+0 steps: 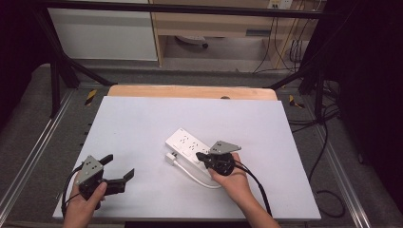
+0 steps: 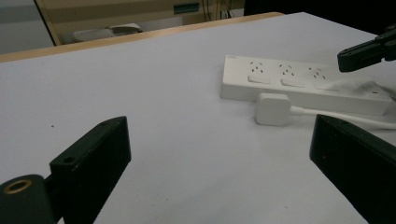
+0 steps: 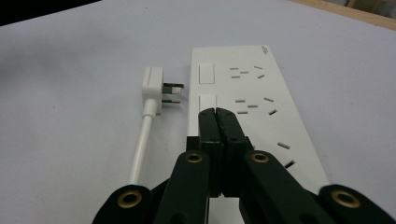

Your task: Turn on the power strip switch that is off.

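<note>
right gripper [image 3: 215, 112], jaws pressed together and empty, points at a rocker switch [image 3: 207, 101] on the power strip [image 1: 187, 145], likely to press it; left gripper [image 1: 119, 173] waits wide open near left.

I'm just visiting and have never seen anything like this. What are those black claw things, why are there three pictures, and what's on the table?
No machine here: a person holds a hand-operated gripper in each hand. One picture looks down from above the table; the other two come from small cameras riding on each gripper, looking along its black fingers.

On the white table lies a white power strip, with its white plug and cable resting unplugged beside it.

The left gripper hangs open near the table's front left, holding nothing. The right gripper is shut, its closed tips over the strip's near end, close to a switch; whether they touch it is unclear.
</note>
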A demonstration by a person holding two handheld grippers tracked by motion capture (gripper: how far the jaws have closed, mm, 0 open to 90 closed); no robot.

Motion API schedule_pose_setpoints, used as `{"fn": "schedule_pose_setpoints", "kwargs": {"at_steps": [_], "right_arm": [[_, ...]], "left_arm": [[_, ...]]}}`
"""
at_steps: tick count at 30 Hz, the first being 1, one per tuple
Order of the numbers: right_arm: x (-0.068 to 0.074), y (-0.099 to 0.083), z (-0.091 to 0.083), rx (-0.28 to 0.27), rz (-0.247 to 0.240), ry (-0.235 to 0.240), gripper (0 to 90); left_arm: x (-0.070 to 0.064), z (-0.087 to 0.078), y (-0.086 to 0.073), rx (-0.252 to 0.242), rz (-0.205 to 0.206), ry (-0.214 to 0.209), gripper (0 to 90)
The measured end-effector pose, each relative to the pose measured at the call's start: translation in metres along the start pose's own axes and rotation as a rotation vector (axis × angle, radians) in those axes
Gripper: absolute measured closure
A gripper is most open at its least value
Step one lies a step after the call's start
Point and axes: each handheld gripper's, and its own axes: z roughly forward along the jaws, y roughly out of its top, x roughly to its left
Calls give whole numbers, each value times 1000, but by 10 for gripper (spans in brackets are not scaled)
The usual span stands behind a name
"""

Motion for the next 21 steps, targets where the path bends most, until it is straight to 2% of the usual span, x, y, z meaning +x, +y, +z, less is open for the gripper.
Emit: {"fn": "schedule_pose_setpoints", "kwargs": {"at_steps": [21], "right_arm": [[-1,-6,6,31,5,-3,900]], "left_arm": [[0,0,0,2,-3,-1,54]]}}
